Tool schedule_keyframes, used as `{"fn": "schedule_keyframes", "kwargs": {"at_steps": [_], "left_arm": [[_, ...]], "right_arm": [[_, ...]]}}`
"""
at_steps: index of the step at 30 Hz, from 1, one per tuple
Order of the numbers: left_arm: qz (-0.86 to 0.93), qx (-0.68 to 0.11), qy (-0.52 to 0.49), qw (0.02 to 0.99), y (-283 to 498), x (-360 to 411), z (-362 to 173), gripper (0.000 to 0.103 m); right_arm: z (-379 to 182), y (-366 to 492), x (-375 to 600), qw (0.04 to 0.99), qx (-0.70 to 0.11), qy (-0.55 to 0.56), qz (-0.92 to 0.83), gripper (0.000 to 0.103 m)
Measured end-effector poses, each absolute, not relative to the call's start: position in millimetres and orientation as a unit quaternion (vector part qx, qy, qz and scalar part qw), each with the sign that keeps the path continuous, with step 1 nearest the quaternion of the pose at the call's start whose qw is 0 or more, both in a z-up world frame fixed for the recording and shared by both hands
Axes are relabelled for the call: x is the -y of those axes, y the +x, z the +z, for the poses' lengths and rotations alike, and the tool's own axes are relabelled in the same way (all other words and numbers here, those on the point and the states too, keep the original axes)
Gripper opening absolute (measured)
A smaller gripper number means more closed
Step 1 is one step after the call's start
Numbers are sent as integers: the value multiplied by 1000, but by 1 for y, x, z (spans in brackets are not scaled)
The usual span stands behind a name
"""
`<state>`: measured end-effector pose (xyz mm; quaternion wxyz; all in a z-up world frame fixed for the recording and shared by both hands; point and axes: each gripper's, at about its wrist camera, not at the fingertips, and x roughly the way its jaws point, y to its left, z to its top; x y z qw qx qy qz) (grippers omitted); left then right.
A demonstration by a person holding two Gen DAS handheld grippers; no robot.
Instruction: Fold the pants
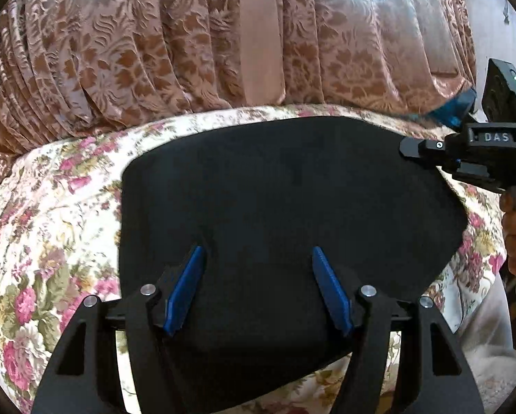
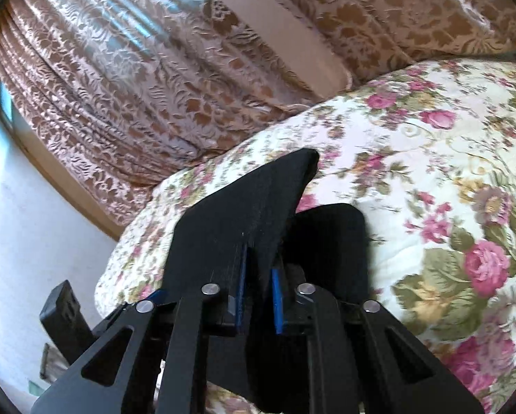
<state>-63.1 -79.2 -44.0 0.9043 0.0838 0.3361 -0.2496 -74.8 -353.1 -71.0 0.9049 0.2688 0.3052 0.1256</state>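
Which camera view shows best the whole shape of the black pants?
The left wrist view: the black pants lie spread across the floral bedcover, outline mostly visible. The right wrist view shows only a fold pinched by the right gripper.

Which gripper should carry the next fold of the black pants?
Right. The right gripper is shut on a raised edge of the black fabric pants; the left gripper hangs open above them, holding nothing.
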Motion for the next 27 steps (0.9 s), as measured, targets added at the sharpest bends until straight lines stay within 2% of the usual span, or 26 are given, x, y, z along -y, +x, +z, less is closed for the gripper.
{"fn": "schedule_keyframes", "kwargs": {"at_steps": [9, 11, 16, 20, 27], "left_arm": [[-257, -342, 85, 900, -64, 78, -44, 68], [-264, -351, 62, 896, -59, 69, -33, 73], [-236, -353, 7, 906, -26, 44, -5, 75], [-204, -383, 10, 901, 17, 44, -3, 74], [-163, -392, 75, 902, 53, 76, -28, 75]], "right_arm": [[-113, -70, 358, 895, -341, 273, 87, 4], [-106, -71, 355, 900, -344, 255, 76, 4], [-62, -73, 341, 936, -309, 160, 55, 4], [-35, -53, 319, 942, -297, 131, 86, 4], [-53, 9, 273, 925, -366, 61, 86, 4]]}}
